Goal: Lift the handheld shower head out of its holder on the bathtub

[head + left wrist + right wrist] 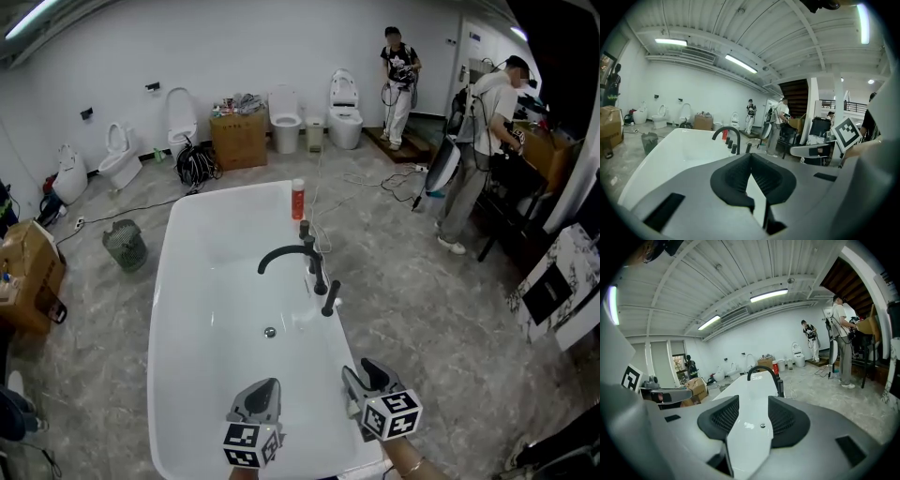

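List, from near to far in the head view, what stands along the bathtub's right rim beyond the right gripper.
handheld shower head → black curved faucet → red bottle

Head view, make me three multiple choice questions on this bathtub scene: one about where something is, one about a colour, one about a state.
1. The red bottle stands:
A) on the far rim of the bathtub
B) on the floor
C) down inside the tub

2. The faucet spout is:
A) chrome
B) black
C) white

3. The right gripper is:
A) shut on a cloth
B) shut on a cup
C) open, nothing between its jaws

Answers:
1 A, it sits on the white edge beyond the faucet.
2 B, it arcs dark over the white basin.
3 C, the right gripper view shows its pads apart with only the tub beyond.
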`<state>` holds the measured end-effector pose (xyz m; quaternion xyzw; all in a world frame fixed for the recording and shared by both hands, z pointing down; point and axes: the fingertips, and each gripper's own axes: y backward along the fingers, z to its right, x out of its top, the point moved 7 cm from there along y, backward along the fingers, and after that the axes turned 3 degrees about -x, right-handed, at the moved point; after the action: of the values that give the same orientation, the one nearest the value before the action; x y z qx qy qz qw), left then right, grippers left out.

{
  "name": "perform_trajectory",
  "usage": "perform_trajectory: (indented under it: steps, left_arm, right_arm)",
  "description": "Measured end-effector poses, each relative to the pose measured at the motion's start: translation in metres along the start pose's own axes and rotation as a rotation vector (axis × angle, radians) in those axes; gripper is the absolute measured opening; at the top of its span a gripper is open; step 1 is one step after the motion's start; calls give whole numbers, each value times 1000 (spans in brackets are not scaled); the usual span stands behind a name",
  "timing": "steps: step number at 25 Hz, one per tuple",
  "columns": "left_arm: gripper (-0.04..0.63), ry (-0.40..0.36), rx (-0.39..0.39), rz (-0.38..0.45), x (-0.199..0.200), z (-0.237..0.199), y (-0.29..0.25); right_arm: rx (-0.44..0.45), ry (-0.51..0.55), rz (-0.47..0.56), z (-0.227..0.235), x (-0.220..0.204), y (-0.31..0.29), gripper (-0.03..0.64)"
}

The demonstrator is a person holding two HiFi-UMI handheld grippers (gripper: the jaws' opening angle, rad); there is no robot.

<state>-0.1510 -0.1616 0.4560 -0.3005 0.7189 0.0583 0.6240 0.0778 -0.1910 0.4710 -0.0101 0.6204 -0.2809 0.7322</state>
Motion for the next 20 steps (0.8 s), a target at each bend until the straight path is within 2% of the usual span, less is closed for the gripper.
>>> perform_trajectory:
  steps: [7, 20]
  left_arm:
    - [20, -5, 32, -25, -11, -22, -68]
    - [20, 38, 78, -67, -55, -57, -168]
  right_arm:
    - [24, 17, -20, 51, 4, -84, 181]
    - [21, 53, -97, 127, -33, -245, 179]
